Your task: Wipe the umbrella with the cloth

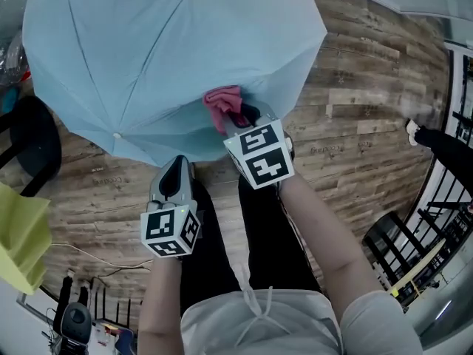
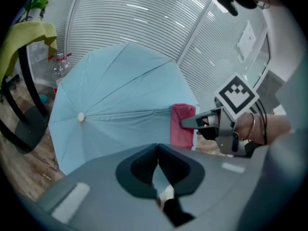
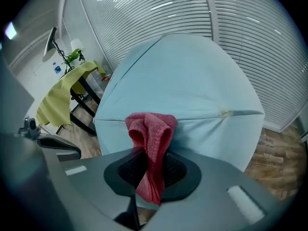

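Two claws: my right gripper clamps the pink cloth against the light-blue umbrella. My left gripper has its jaws together.

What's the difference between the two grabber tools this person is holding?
The right gripper pinches a pink cloth and holds it against the umbrella. The left gripper has no cloth and seems to pinch the umbrella's edge itself. The right gripper reaches further in over the canopy, while the left gripper sits at the rim. Both have their jaws shut, and both meet the umbrella.
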A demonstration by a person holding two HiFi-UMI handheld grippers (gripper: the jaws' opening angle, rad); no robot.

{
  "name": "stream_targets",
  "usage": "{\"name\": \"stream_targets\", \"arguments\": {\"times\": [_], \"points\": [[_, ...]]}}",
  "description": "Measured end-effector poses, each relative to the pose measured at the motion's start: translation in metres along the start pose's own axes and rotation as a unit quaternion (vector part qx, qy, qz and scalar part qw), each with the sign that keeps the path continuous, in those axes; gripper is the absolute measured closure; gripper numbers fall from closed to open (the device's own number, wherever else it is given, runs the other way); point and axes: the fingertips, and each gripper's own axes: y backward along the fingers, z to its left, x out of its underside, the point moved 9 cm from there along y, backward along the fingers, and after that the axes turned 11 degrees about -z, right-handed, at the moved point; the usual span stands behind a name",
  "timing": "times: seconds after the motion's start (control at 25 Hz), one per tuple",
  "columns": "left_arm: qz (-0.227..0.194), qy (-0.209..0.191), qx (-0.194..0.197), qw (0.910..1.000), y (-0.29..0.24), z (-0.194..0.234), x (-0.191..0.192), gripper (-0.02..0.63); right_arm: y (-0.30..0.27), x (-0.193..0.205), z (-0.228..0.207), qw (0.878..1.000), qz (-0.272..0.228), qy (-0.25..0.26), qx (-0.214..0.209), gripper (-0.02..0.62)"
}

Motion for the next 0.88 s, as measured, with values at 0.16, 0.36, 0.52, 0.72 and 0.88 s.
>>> {"name": "stream_targets", "arguments": {"times": [0.16,0.36,0.52,0.72,0.88], "points": [[0.008,-0.012,0.012,0.9998,-0.020,-0.028,0.000,0.598,0.012,0.006,-0.031,1.000,-0.003,-0.009,-0.006,0.528],[0.019,-0.025,0.014,0.9994,-0.039,-0.054,-0.005,0.598,0.030,0.006,-0.071,1.000,-0.022,-0.017,-0.005,0.526],[0.019,-0.025,0.011,0.9995,-0.054,-0.071,-0.010,0.598,0.038,0.005,-0.096,0.999,-0.032,-0.006,-0.016,0.518],[0.012,-0.013,0.012,0.9998,-0.071,-0.094,-0.020,0.598,0.048,0.006,-0.125,0.999,-0.035,0.006,-0.004,0.522],[0.011,-0.016,0.017,0.9997,-0.083,-0.107,-0.026,0.598,0.047,0.009,-0.152,0.999,-0.026,-0.022,0.011,0.531]]}}
